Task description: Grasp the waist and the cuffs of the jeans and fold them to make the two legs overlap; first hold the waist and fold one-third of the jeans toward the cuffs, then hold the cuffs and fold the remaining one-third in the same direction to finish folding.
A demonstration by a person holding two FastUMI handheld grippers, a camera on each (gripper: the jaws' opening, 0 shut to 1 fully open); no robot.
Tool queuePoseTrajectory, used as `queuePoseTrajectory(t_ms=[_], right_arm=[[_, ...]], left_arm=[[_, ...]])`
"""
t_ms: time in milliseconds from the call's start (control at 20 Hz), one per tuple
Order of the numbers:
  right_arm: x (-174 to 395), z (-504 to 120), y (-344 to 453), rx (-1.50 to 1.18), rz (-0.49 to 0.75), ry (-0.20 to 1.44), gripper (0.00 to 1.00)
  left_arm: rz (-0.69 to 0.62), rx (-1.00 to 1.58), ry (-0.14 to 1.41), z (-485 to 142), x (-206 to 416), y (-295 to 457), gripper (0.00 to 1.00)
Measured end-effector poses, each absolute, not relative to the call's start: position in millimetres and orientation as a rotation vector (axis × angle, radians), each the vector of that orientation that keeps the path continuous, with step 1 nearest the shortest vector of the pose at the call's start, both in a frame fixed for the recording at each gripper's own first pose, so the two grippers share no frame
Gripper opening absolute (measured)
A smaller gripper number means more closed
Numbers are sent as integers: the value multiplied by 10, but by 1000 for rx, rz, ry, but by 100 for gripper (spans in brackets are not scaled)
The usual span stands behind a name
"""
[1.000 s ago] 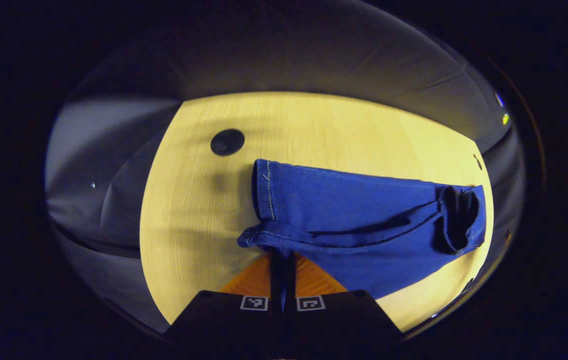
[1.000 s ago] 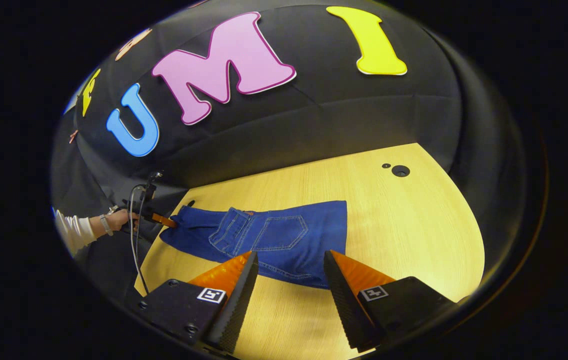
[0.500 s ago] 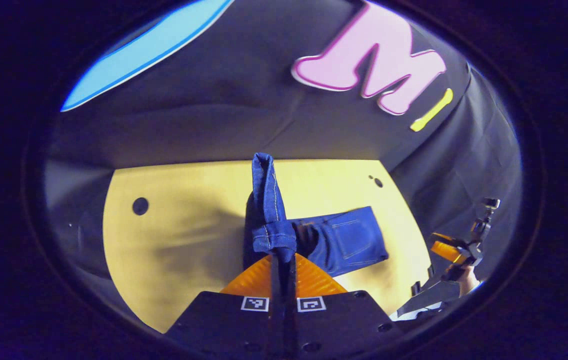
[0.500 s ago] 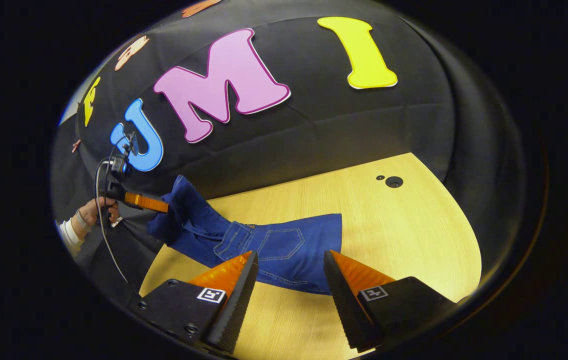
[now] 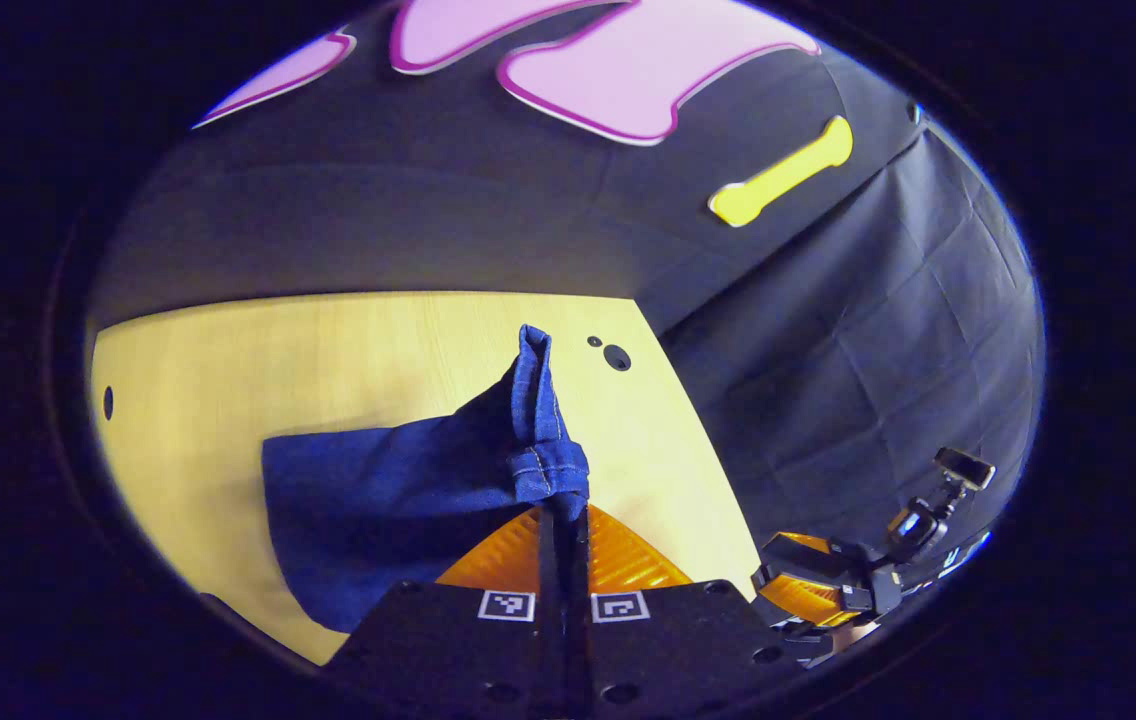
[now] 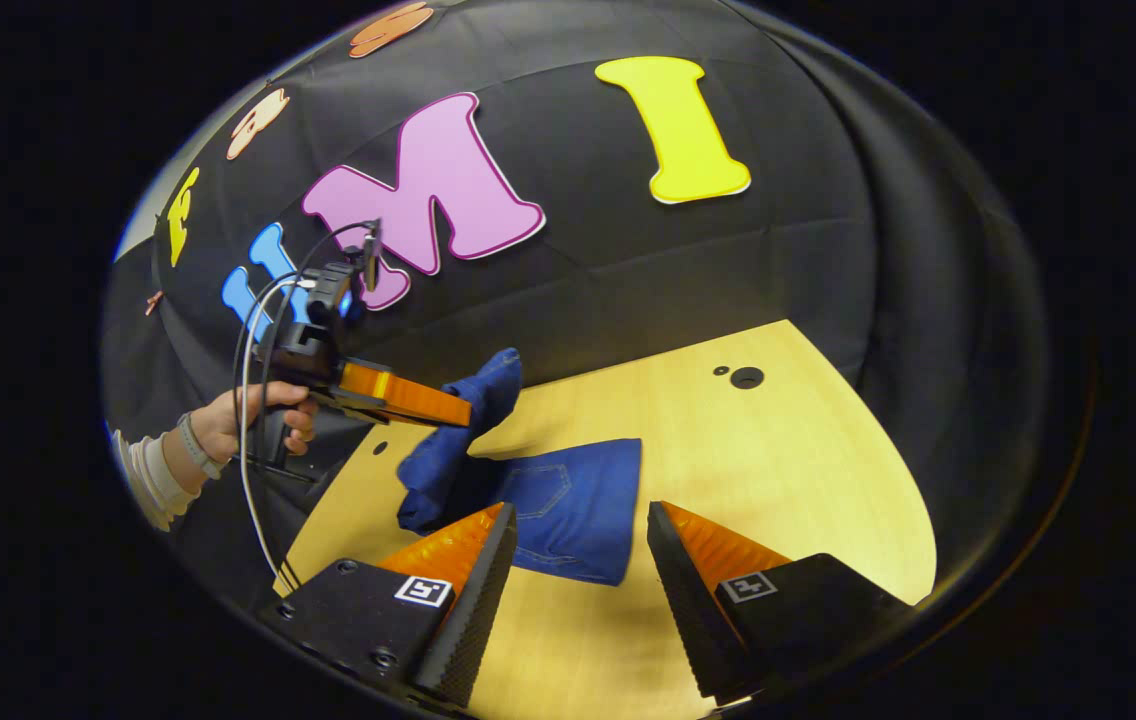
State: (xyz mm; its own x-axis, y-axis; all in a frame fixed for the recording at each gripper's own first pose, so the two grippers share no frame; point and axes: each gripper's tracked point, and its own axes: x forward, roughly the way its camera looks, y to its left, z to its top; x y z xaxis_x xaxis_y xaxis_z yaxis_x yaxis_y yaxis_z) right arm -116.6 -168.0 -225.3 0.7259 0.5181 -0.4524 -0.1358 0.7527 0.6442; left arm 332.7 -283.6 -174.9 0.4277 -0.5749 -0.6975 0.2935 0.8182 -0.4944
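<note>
The blue jeans (image 6: pixel 573 500) lie partly folded on the wooden table (image 6: pixel 778 470), a back pocket facing up. My left gripper (image 5: pixel 563 512) is shut on the cuffs (image 5: pixel 538 420), which stick up past its fingers; the legs hang from it in a loose curve down onto the folded part (image 5: pixel 378 500). In the right gripper view the left gripper (image 6: pixel 463 412) hovers above the jeans' left end, a hand (image 6: pixel 248 420) holding it. My right gripper (image 6: pixel 578 575) is open, near the table's front edge just short of the jeans, with nothing between its fingers. It also appears low on the right (image 5: pixel 808 590).
A round hole (image 6: pixel 746 377) with a smaller one beside it is in the table's far right corner. Another hole (image 5: pixel 108 403) lies at the far left edge. Black cloth walls close in the table at the back and sides.
My left gripper has lifted the cuffs off the table and carried them over the folded part toward the right gripper's side. The right gripper has stayed open and nearly still.
</note>
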Motion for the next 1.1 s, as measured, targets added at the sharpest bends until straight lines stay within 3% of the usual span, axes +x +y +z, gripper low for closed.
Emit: queuePoseTrajectory(t_ms=[200, 300, 350, 400, 550, 800, 1100], right_arm=[[-1268, -2278, -1798, 622, 379, 665, 82], [-1337, -2325, -1864, 595, 390, 671, 82], [-1362, -2332, -1882, 577, 400, 670, 82], [-1388, -2349, -1898, 557, 406, 670, 82], [-1480, -2268, -1898, 545, 421, 656, 82], [-1708, -1871, -1871, 521, 419, 592, 82], [-2198, -1005, -1831, 447, 406, 454, 87]], left_arm=[[-509, -214, 1115, -2536, 3242, -3257, 8], [-496, -195, 1181, -2859, 3108, -3354, 18], [-497, -205, 1195, -2966, 3062, -3412, 35], [-500, -222, 1185, -2965, 3005, -3478, 43], [-486, -235, 1045, -2642, 3004, -3487, 95], [-454, -158, 663, -1503, 2679, -3019, 97], [-310, -68, 323, -544, 1334, -2319, 97]])
